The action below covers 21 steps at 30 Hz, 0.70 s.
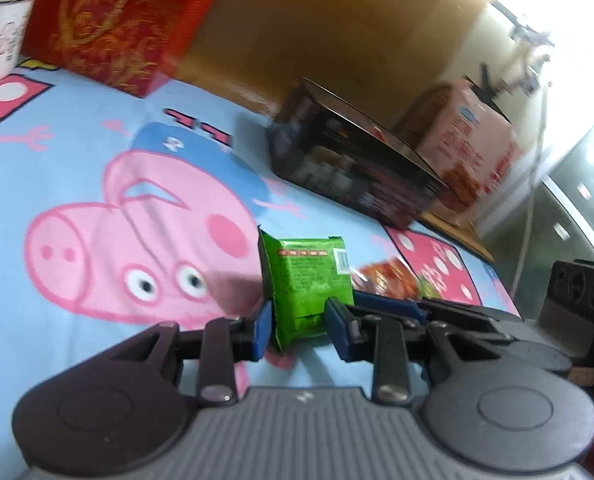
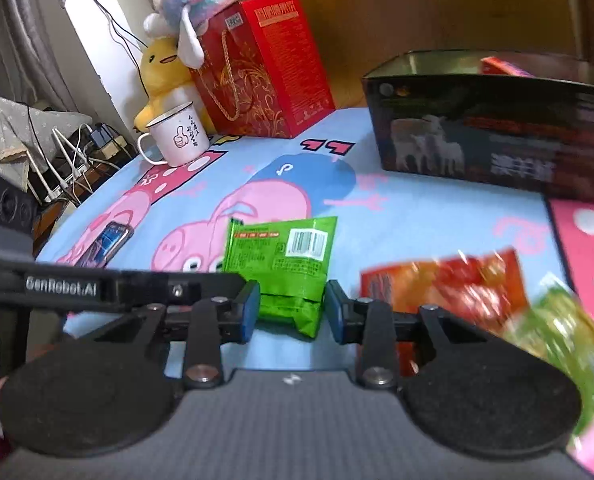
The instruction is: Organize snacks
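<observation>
Nearest, in the left wrist view, the left gripper (image 1: 299,330) fills the bottom of the frame. Its blue pads (image 1: 263,328) stand narrow and press both sides of a green snack packet (image 1: 307,276), which stands upright at lower centre on a blue cartoon-pig tablecloth (image 1: 77,160).

In the right wrist view the right gripper (image 2: 293,314) also has the green snack packet between its pads, barcode facing up. The gap is narrow. The left pad looks to be against the wrapper, but blur hides whether the right pad presses, so a firm grip cannot be told. The left gripper's black body reaches in from the left edge.

Just right of the packet lies an orange-red snack packet (image 2: 445,292), and a blurred green wrapper (image 2: 565,344) sits at lower right. A phone (image 2: 107,242) lies at middle left.

Farther back, an open dark box (image 2: 493,140) stands at upper right. A white mug (image 2: 179,134), a red gift box (image 2: 265,68) and a yellow plush duck (image 2: 163,68) stand at upper left.
</observation>
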{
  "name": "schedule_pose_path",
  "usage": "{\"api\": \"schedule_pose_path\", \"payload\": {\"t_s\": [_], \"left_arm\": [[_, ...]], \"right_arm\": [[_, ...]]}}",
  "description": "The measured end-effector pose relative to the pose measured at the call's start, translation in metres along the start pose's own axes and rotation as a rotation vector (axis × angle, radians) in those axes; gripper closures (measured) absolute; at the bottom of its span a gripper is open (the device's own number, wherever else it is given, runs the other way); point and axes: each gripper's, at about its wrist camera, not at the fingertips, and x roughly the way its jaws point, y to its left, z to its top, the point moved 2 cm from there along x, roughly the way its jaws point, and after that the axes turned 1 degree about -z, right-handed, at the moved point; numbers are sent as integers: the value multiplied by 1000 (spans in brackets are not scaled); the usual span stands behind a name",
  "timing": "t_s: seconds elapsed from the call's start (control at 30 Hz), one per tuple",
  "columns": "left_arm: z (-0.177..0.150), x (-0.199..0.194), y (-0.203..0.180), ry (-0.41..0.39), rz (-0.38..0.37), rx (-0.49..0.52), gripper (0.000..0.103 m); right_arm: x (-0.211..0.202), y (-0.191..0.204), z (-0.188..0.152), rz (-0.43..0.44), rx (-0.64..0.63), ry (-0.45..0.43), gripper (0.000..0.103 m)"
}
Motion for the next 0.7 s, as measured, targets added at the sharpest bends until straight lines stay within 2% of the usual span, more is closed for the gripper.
{"api": "schedule_pose_path", "payload": {"t_s": [0.07, 0.17, 0.33, 0.57, 0.7], "left_arm": [[-6, 0, -7, 9, -20, 33, 73], [-12, 3, -14, 10, -4, 76, 68], [-14, 6, -13, -7, -9, 78, 65], [-14, 6, -8, -22, -47, 61, 60], [-14, 6, -7, -24, -59, 59, 59]], "right_arm": [[-12, 0, -12, -13, -11, -21, 64], [-25, 2, -28, 5, -21, -40, 64], [-32, 9, -43, -15, -75, -97, 63], [-29, 15, -45, -46, -117, -126, 43], [-24, 20, -45, -71, -169, -114, 42]]}}
